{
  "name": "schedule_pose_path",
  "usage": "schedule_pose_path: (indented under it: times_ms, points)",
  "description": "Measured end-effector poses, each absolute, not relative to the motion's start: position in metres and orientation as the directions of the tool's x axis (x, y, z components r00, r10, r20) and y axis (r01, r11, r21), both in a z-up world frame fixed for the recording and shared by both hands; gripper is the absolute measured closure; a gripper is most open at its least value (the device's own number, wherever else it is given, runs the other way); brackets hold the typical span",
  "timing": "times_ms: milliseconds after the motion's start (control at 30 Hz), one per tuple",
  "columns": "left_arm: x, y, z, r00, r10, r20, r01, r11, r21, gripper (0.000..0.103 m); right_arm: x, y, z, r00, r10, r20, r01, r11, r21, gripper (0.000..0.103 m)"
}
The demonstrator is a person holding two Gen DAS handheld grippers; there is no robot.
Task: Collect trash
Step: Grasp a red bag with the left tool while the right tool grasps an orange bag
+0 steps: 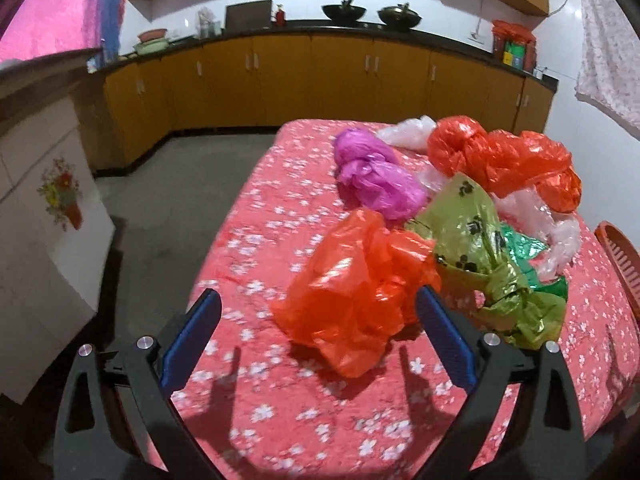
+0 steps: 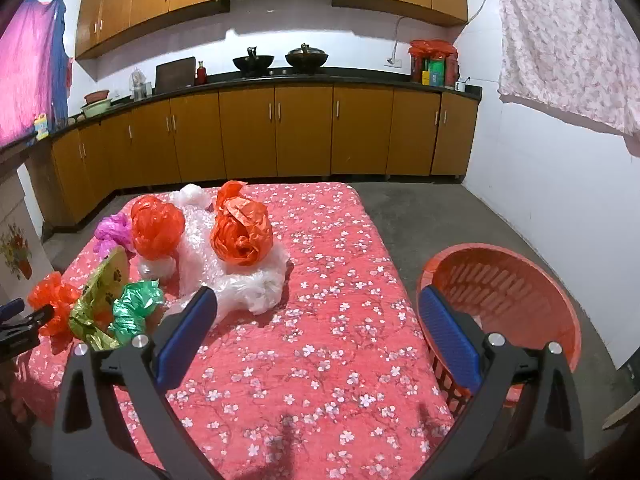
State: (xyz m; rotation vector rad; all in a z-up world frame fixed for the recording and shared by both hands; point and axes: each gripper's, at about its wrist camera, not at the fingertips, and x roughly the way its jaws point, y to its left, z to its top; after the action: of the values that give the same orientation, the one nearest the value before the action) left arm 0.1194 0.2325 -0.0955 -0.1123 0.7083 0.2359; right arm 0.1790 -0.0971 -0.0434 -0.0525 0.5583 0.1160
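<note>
The left gripper [image 1: 318,320] hangs above the near edge of the table [image 1: 280,408], which is covered by a red cloth printed with white blossoms. Its jaws are spread wide and grip nothing. A crumpled orange-red plastic bag [image 1: 356,292] lies on the cloth just ahead of the jaws, its near part between the two blue-padded fingertips [image 1: 196,332] without visible contact.

Touching that bag on its right is a crumpled olive-green plastic bag with black paw prints [image 1: 476,248]. A shiny green plastic bag [image 1: 520,242] lies behind the olive one. Farther back are a crumpled magenta plastic bag [image 1: 372,176], a large knotted orange-red plastic bag [image 1: 508,160] and clear bubble-wrap plastic [image 1: 560,240], all bunched together on the far right part of the table.

The right gripper [image 2: 320,332] hangs above the bare middle of the table [image 2: 320,360]. Its jaws are spread wide and empty. The trash pile lies to its left, with a ball of orange-red plastic [image 2: 240,236] resting on white and clear plastic [image 2: 256,284].

A round orange plastic slotted basket [image 2: 516,280] stands just beside the right edge of the table, behind the right fingertip [image 2: 448,336]. Its visible interior holds nothing.
</note>
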Motion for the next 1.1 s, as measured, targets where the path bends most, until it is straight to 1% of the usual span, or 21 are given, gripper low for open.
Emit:
schedule_pose_path:
  times_ms: [100,267,333,433,500,600,667,833,933,1000,1067,1100]
  points:
    - [0.13,0.226,-0.098,0.733,0.144,-0.664,-0.222,0.974,-0.034,0.006,0.185,-0.092,-0.046,0.836,0.096,-0.541,-0.126,0.992,-0.019,0.004]
    - [0.149,0.219,-0.104,0.701,0.115,-0.704,-0.198,0.98,-0.037,0.007,0.204,-0.078,-0.049,0.829,0.116,-0.547,-0.149,0.989,-0.016,0.005]
    - [0.154,0.22,-0.107,0.69,0.098,-0.717,-0.191,0.98,-0.05,0.009,0.215,-0.07,-0.05,0.827,0.131,-0.547,-0.163,0.987,-0.011,0.005]
    - [0.158,0.219,-0.109,0.672,0.091,-0.735,-0.189,0.981,-0.051,0.02,0.235,-0.06,-0.051,0.818,0.151,-0.555,-0.177,0.984,0.007,0.006]
    - [0.162,0.221,-0.112,0.656,0.089,-0.749,-0.193,0.98,-0.053,0.03,0.248,-0.054,-0.051,0.813,0.159,-0.56,-0.181,0.983,0.017,0.009]
    - [0.166,0.225,-0.116,0.635,0.084,-0.768,-0.207,0.976,-0.065,0.037,0.274,-0.047,-0.052,0.803,0.168,-0.571,-0.177,0.983,0.04,0.011]
    - [0.166,0.227,-0.117,0.635,0.086,-0.768,-0.214,0.975,-0.067,0.037,0.292,-0.043,-0.053,0.791,0.18,-0.585,-0.179,0.982,0.06,0.011]
    - [0.169,0.231,-0.116,0.63,0.079,-0.773,-0.221,0.972,-0.08,0.037,0.323,-0.032,-0.065,0.761,0.17,-0.626,-0.186,0.982,0.04,0.012]
    - [0.171,0.231,-0.116,0.628,0.074,-0.774,-0.215,0.973,-0.081,0.037,0.335,-0.026,-0.076,0.725,0.19,-0.662,-0.217,0.975,0.042,0.02]
    - [0.172,0.231,-0.115,0.63,0.067,-0.774,-0.21,0.974,-0.086,0.046,0.336,-0.023,-0.082,0.705,0.207,-0.678,-0.24,0.97,0.046,0.028]
    - [0.174,0.23,-0.114,0.629,0.061,-0.775,-0.207,0.974,-0.092,0.05,0.335,-0.022,-0.085,0.69,0.221,-0.69,-0.256,0.965,0.053,0.043]
    - [0.174,0.23,-0.113,0.629,0.056,-0.775,-0.206,0.974,-0.096,0.052,0.335,-0.022,-0.087,0.684,0.227,-0.693,-0.26,0.964,0.059,0.047]
